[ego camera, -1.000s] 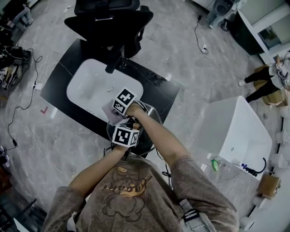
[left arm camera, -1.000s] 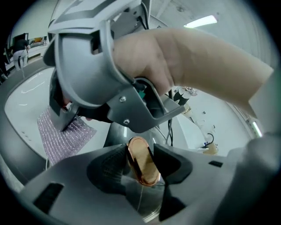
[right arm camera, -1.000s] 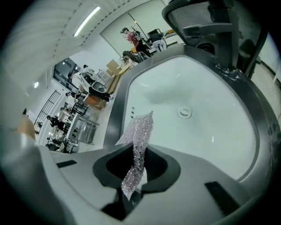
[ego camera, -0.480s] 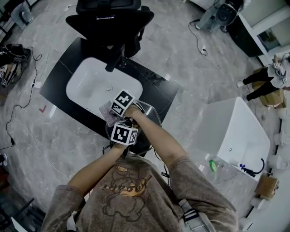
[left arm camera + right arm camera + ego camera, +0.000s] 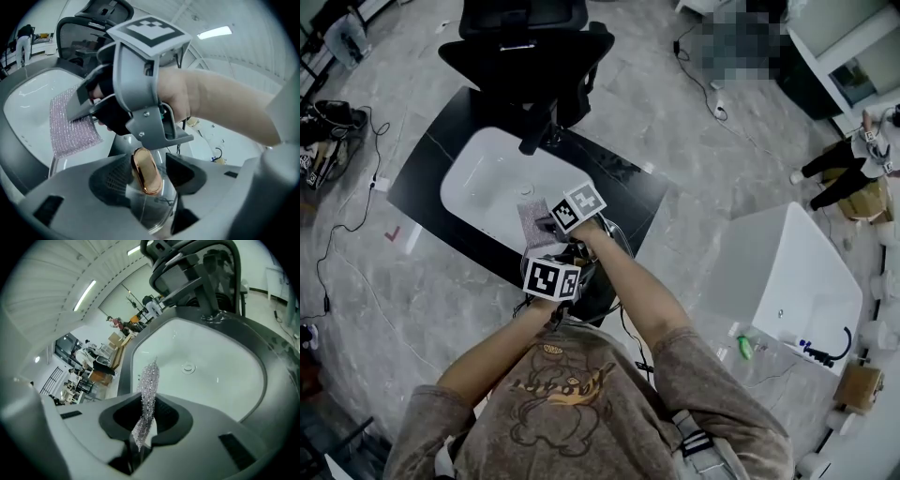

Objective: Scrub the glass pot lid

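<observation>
The left gripper [image 5: 149, 161] straddles the gold knob [image 5: 145, 174] of the glass pot lid [image 5: 151, 213]. Its jaws have just been opening, leaving a slight gap at one pad. The right gripper [image 5: 147, 420] is pinched on a sparkly scrubbing cloth [image 5: 149, 378]. The lid sits at the black counter's [image 5: 417, 178] near edge, beside the white sink [image 5: 220, 376]. It would be best to firm up on the knob first, then press the cloth flat against the glass.

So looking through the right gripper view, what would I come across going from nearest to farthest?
sparkly scrubbing cloth → drain in the white sink → black faucet → black office chair
</observation>
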The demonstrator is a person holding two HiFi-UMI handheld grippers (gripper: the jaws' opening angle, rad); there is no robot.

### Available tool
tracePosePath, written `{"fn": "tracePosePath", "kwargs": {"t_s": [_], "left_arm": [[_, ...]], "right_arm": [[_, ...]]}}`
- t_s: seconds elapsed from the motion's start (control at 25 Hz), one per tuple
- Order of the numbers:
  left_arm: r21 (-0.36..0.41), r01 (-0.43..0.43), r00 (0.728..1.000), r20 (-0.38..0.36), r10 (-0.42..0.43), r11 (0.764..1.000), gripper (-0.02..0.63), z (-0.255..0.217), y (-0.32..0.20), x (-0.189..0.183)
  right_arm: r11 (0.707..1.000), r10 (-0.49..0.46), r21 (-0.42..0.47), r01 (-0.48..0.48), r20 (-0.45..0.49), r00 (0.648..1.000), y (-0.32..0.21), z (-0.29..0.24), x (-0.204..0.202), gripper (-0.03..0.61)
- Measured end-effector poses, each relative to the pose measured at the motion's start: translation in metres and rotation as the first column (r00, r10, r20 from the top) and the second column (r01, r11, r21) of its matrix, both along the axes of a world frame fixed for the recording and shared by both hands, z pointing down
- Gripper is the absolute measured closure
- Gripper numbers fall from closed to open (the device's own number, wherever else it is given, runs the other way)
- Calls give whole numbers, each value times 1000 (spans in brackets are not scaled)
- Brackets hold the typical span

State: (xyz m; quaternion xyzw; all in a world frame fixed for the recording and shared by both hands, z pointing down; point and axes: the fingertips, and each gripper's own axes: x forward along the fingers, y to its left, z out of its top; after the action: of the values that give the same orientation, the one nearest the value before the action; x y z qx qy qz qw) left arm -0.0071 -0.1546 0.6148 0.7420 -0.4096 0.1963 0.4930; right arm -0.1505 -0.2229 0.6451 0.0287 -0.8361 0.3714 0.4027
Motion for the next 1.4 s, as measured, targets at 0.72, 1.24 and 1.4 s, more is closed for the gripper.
{"fn": "tracePosePath", "kwargs": {"t_s": [0.72,1.24,1.4], "left_arm": [[336,51,998,18,-61,940,595,-117,-34,-50],[753,16,962,167,-216,657,595,-181,-40,-51],[819,-15,941,206,-268,574,597,-189,-33,-50]], "right_arm": [[806,421,283,-520,342,840,-43,-132,138,506],[363,360,640,-678,574,735,26,-223,200,506],[291,360,653,-699,602,713,33,-231,202,506]]}}
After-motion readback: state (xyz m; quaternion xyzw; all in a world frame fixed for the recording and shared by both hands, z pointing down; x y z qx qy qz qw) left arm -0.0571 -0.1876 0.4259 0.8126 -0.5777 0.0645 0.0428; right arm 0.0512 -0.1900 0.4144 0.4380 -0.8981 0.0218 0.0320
